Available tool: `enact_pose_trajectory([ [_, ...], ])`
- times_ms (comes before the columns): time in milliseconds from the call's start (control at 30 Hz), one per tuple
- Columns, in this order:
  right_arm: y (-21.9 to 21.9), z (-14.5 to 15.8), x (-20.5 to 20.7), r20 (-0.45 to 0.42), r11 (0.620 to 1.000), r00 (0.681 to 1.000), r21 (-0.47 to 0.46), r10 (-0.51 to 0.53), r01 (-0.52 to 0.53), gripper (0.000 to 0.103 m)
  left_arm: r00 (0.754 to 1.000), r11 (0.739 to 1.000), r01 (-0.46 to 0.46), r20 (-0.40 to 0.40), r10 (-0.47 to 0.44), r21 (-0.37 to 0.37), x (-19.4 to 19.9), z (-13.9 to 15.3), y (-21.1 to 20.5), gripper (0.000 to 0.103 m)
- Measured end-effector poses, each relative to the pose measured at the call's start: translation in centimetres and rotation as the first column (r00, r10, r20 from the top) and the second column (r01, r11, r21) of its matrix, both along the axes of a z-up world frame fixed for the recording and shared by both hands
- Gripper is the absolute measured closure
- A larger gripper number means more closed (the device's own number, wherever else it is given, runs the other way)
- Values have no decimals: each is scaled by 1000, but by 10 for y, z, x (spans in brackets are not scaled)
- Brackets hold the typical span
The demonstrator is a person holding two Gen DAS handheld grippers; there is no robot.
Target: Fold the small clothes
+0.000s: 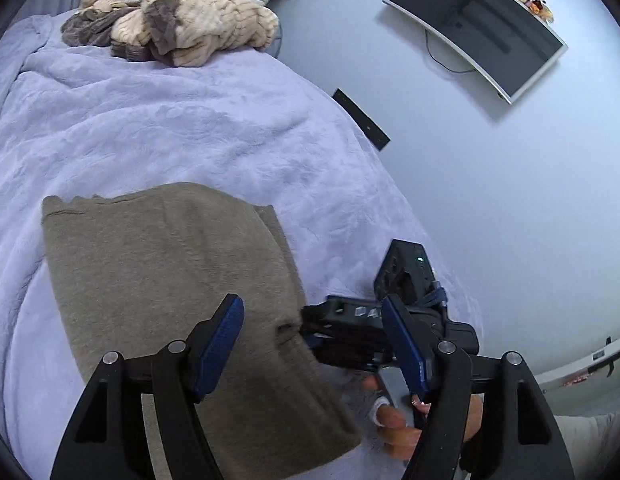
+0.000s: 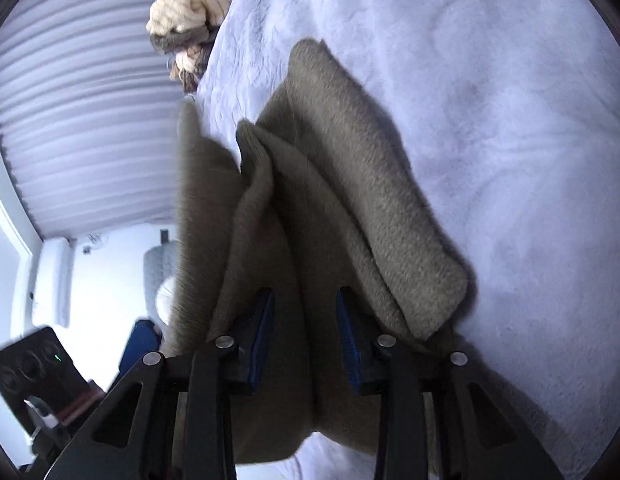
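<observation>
Fuzzy matt knit garment (image 1: 166,280), plush embossed blanket (image 1: 170,128), ribbed blue fingers (image 1: 220,344)
</observation>
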State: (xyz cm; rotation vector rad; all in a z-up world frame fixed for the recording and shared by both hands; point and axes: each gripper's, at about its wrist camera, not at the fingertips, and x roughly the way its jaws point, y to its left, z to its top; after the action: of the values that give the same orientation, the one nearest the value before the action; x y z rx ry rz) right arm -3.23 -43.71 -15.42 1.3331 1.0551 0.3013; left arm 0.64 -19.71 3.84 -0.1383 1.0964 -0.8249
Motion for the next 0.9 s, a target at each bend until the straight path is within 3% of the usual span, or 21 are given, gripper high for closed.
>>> enact_pose_trajectory([
  [100,-11,-10,-5,4,991,997,114,-76,75,52,988,986,-155,-4,156,59,14,-8,40,31],
  [233,-19,-19,-11,30,955,988,263,-149,136,31,934,915,-342,-29,356,215,37,-47,95,31],
  [333,-21,-15,-13,61,938,987,326,-147,119,25,901,864,-399,-43,431,307,46,-79,121,31],
  [433,-16,-4,-2,73,969,996,246,-47,27,25,883,857,-416,-90,461,304,45,-101,132,30],
  [500,-6,7,14,69,986,997,159,43,-53,25,877,850,-431,-82,474,302,43,-105,132,21],
  [567,5,17,33,50,990,990,47,129,-131,26,879,849,-432,-68,471,304,41,-105,130,21],
  [600,12,21,44,34,985,985,-20,169,-169,37,879,848,-432,-66,472,306,41,-104,128,21],
  [633,19,27,52,21,977,979,-84,201,-198,74,879,848,-432,-66,471,307,41,-102,127,21],
  [667,26,34,56,0,952,969,-189,245,-241,87,882,851,-428,-67,467,305,42,-99,125,21],
  [733,38,59,61,34,900,953,-342,299,-270,87,892,861,-418,-48,450,288,45,-88,120,21],
  [800,41,89,55,137,879,935,-407,326,-247,88,907,873,-400,-16,421,277,44,-79,113,21],
  [900,35,102,37,154,851,934,-479,322,-214,88,926,880,-359,-4,378,311,45,-86,101,21],
])
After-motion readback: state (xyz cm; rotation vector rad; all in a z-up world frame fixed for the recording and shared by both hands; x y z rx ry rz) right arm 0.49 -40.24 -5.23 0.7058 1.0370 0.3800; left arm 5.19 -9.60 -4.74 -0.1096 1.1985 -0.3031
